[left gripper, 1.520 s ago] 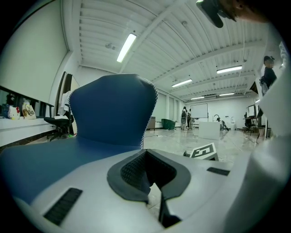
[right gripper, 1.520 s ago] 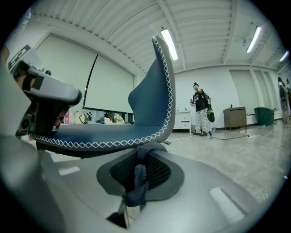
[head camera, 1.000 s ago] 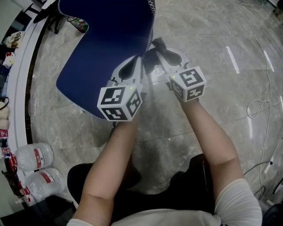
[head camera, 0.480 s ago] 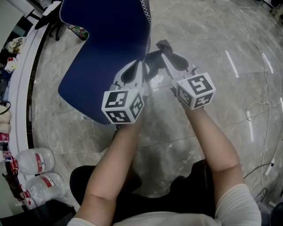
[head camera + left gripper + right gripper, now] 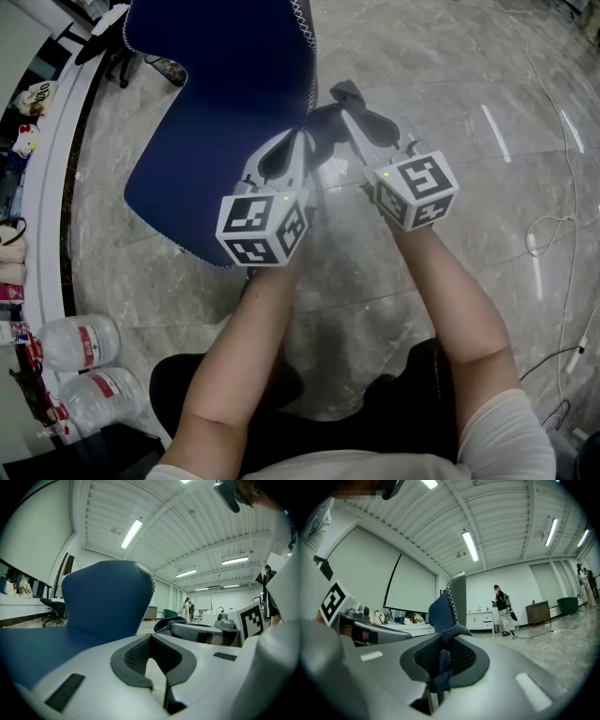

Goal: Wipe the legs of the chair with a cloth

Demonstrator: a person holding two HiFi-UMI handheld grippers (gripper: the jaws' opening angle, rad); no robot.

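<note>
Plainly, the cloth (image 5: 326, 120) is pinched fast in the right gripper (image 5: 349, 105), at three o'clock of the blue chair (image 5: 216, 112). Its legs are hidden beneath, so go lower, holding the closed, empty left gripper (image 5: 300, 139) clear.

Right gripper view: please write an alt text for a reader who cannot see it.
The right gripper has its two pale grey jaws shut on a strip of dark blue-grey textured cloth. Behind it stands a dark blue upholstered chair with white stitching, and a person stands far off in the bright room.
</note>
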